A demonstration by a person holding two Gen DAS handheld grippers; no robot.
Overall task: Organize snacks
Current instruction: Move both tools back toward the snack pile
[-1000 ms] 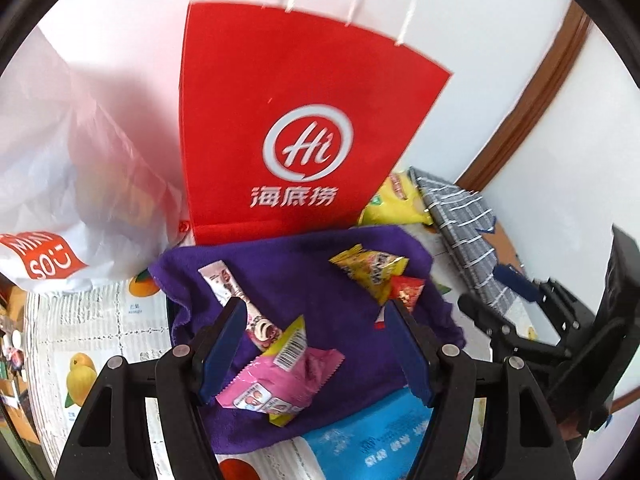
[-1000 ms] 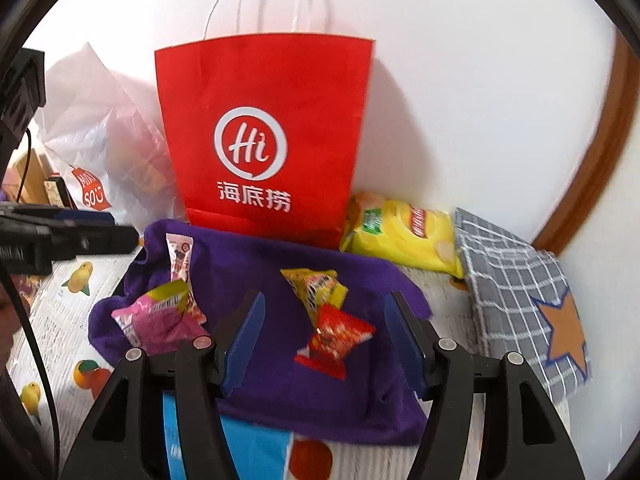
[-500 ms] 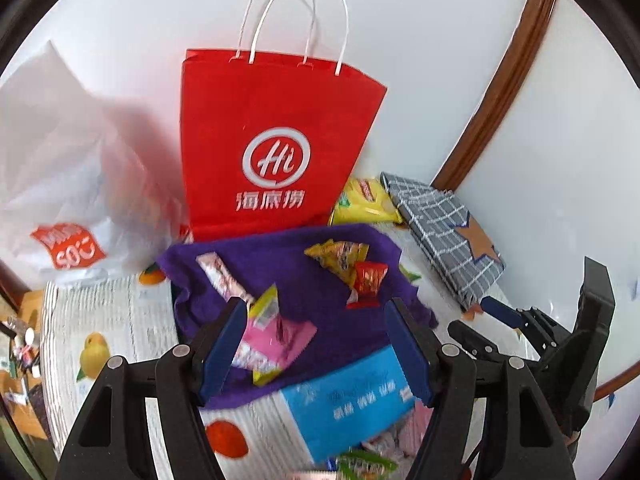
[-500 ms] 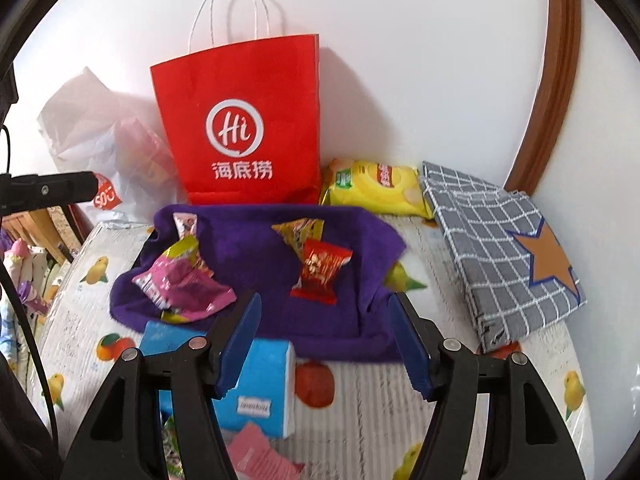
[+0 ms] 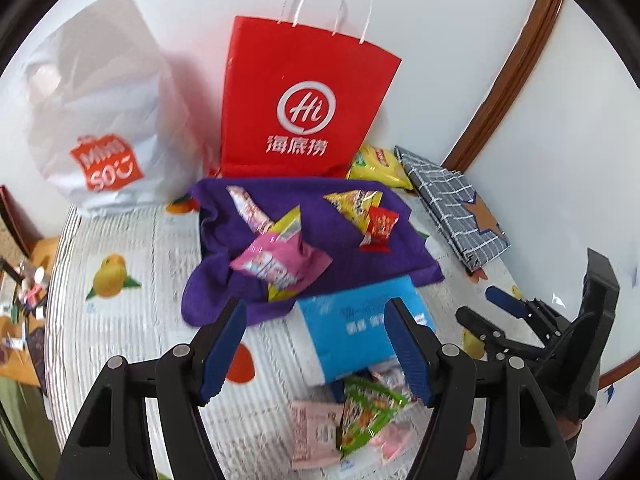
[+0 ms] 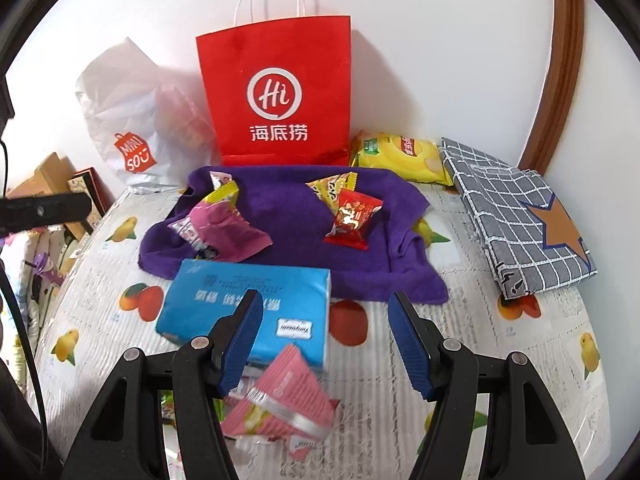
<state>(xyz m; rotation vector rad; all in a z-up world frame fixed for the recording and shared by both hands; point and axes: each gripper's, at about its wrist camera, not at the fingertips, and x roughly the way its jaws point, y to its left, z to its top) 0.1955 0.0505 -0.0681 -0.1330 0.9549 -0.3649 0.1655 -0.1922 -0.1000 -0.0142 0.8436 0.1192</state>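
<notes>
- Left gripper (image 5: 316, 344): jaws apart, nothing between the blue pads, hovering above table w/ fruit-print cover (image 5: 120, 320).
- Right gripper (image 6: 326, 340): jaws apart too, nothing clamped; also seen at right edge of left wrist view, low over the cover.
- Purple towel (image 6: 288, 216) spread on cover, in front of red paper bag (image 6: 276, 92) standing upright against the wall, white rope handles up.
- On towel, left part: pink snack packet (image 6: 228, 232), crumpled, w/ yellow-green packet (image 6: 222, 194) just behind it and a long pink-white wrapper (image 5: 248, 208) lying slantwise, partly under the others.
- On towel, right part: red candy packet (image 6: 352, 216) overlapping front of yellow snack packet (image 6: 330, 186).
- Blue tissue pack (image 6: 248, 304) lying flat at towel's near edge, touching it; partly behind right gripper's left pad in right wrist view.
- Nearer than tissue pack: pink ridged packet (image 6: 280, 400), and in left wrist view a green snack packet (image 5: 368, 412) on top of pale pink packets.
- Yellow chip bag (image 6: 400, 156) lying flat by the wall, just right of red bag, beyond towel.
- Grey checked cloth w/ brown star (image 6: 520, 216) folded, right of towel, apart from it.
- White plastic Miniso bag (image 5: 100, 120) left of red bag, against the wall.
- Left edge of table: boxes and small clutter, too blurred to name.
</notes>
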